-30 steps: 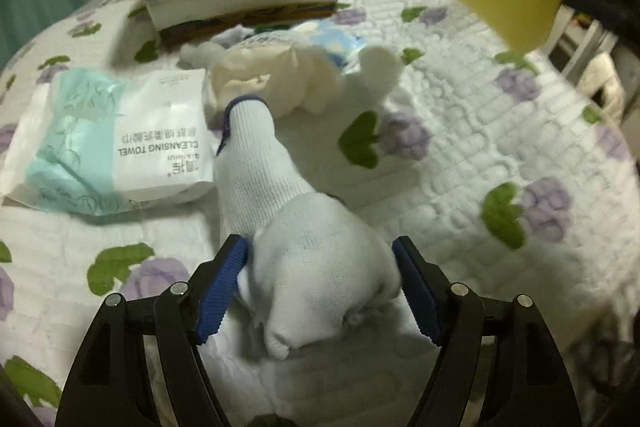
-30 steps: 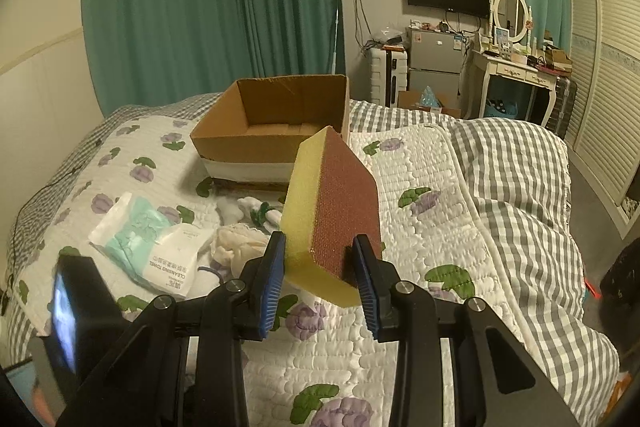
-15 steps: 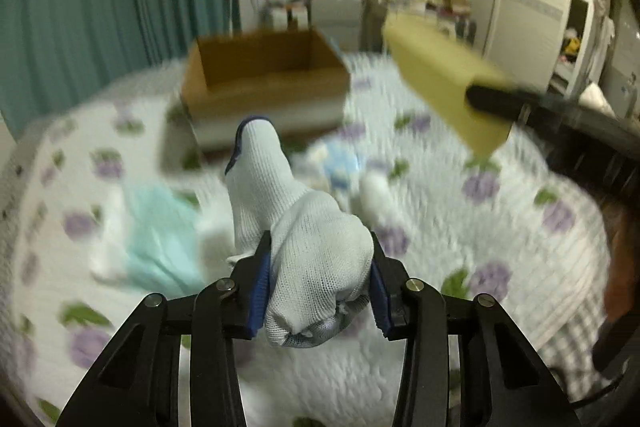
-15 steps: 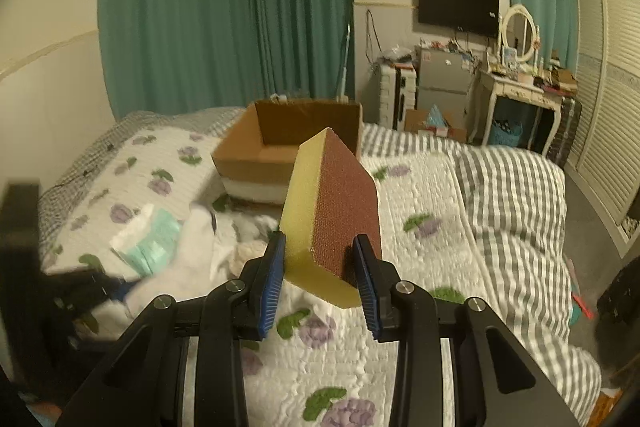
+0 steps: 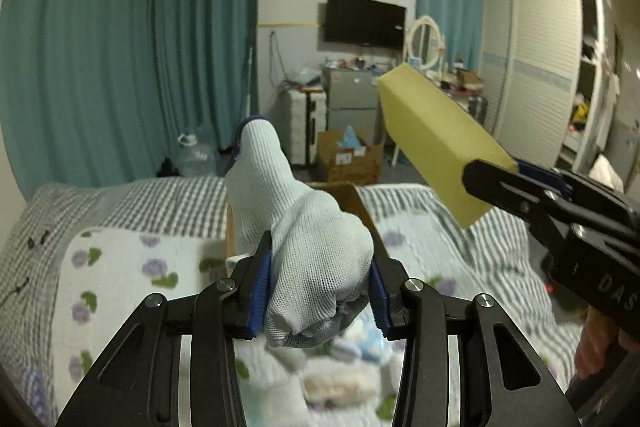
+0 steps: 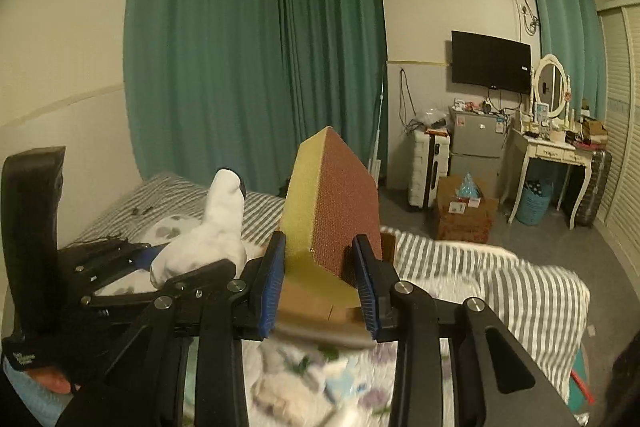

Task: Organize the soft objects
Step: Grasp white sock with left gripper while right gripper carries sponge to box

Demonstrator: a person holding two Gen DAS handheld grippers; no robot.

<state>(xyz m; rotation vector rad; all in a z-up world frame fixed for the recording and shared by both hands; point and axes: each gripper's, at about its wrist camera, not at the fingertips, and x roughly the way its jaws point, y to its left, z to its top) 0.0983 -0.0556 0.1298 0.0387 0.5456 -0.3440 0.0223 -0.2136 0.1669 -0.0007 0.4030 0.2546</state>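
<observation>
My left gripper (image 5: 318, 293) is shut on a white knit glove (image 5: 308, 247) with a blue cuff, held up in the air above the bed; it also shows in the right wrist view (image 6: 208, 239). My right gripper (image 6: 318, 289) is shut on a yellow sponge with a brown scouring face (image 6: 334, 203), also lifted; the sponge shows at the right of the left wrist view (image 5: 436, 143). The cardboard box (image 5: 352, 197) is mostly hidden behind the glove, and its edge shows below the sponge (image 6: 320, 307).
Blurred soft items, a cream plush (image 5: 340, 383) and a blue-white piece (image 5: 368, 343), lie on the flowered quilt (image 5: 116, 279) below the grippers. Beyond the bed stand a fridge, a suitcase, a floor box (image 6: 464, 211) and a dressing table (image 6: 556, 151).
My left gripper closed on the glove and lifted it off the quilt. Both grippers have risen and tilted up, so the views now show the room rather than the bed.
</observation>
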